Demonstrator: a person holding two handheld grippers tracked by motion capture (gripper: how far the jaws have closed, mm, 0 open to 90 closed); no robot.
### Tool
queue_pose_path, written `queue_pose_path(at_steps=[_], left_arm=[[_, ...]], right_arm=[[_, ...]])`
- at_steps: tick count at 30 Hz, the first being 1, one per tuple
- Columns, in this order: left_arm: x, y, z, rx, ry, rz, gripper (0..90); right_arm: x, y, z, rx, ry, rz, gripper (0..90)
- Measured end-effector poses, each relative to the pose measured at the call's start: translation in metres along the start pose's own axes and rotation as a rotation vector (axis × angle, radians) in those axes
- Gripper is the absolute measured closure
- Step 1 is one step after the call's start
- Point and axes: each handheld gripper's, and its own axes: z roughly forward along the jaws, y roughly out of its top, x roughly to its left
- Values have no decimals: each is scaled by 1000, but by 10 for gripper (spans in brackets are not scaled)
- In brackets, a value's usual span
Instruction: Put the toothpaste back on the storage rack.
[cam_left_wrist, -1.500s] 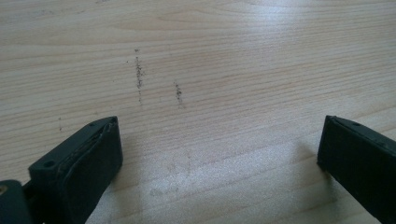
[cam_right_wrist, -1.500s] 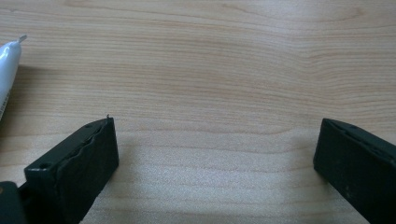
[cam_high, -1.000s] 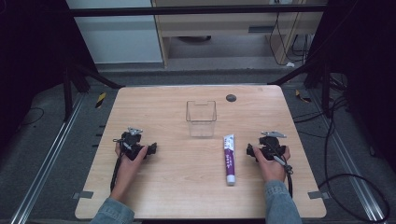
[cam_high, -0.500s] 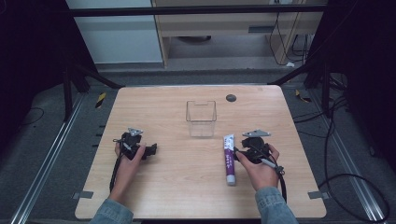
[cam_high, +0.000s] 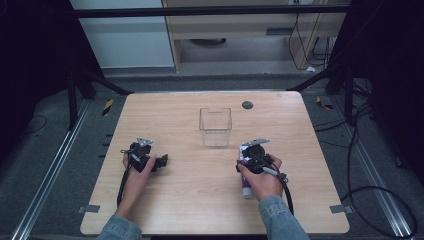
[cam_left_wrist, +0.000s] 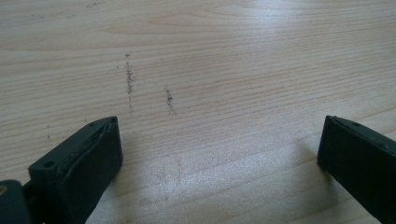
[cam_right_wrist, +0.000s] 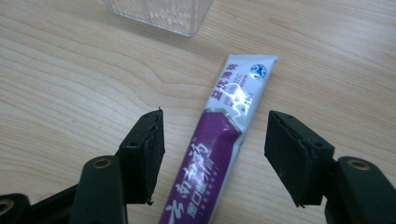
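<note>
Leftmost, on the wooden table (cam_high: 190, 200), the left gripper (cam_high: 159, 162) rests low on the boards in the person's left hand (cam_high: 137, 167), its cable trailing back along the forearm; in the left gripper view its jaws stand spread wide with bare wood grain and a few faint dark scuff marks between them, and nothing is held. Further along, toward the middle and back of the table, a clear plastic container (cam_high: 215, 126) stands upright, well apart from the left gripper; behind it and slightly to the right a small dark round spot (cam_high: 247, 105) sits near the far edge. Rightward, the right gripper (cam_high: 245, 161) is held in the right hand (cam_high: 262, 180) directly over a purple and white toothpaste tube (cam_right_wrist: 219, 154), which lies flat on the table just in front of the container; its crimped white end points toward the container. Its jaws have just been closing, yet the right gripper view shows them parted, one on each side of the tube's purple body, with wood visible between each pad and the tube; the pads do not press on it.
</note>
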Motion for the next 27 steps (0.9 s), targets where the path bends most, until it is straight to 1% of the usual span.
queue_pose_path(at_steps=[1, 4, 5, 8, 11, 13, 18, 20, 22, 23, 27], left_arm=[[0, 0, 0, 0, -1, 1, 0], [0, 0, 0, 0, -2, 2, 0], [0, 0, 0, 0, -2, 2, 0], [0, 0, 0, 0, -2, 2, 0], [0, 0, 0, 0, -3, 3, 0], [0, 0, 0, 0, -3, 2, 0], [0, 0, 0, 0, -3, 2, 0], [0, 0, 0, 0, -4, 3, 0], [0, 0, 0, 0, -4, 4, 0], [0, 0, 0, 0, -5, 4, 0], [0, 0, 0, 0, -6, 5, 0]], right_arm=[[2, 2, 1, 4, -3, 1, 378], [3, 5, 4, 14, -8, 4, 380], [3, 6, 7, 25, -11, 3, 382], [3, 7, 9, 33, -10, 7, 382], [2, 8, 13, 43, -3, 21, 386], [3, 8, 18, 62, -3, 24, 394], [4, 9, 22, 64, -5, 37, 401], [3, 9, 26, 77, 0, 51, 404], [2, 9, 27, 78, -6, 55, 408], [0, 9, 30, 86, -16, 63, 411], [-3, 8, 33, 97, -21, 76, 411]])
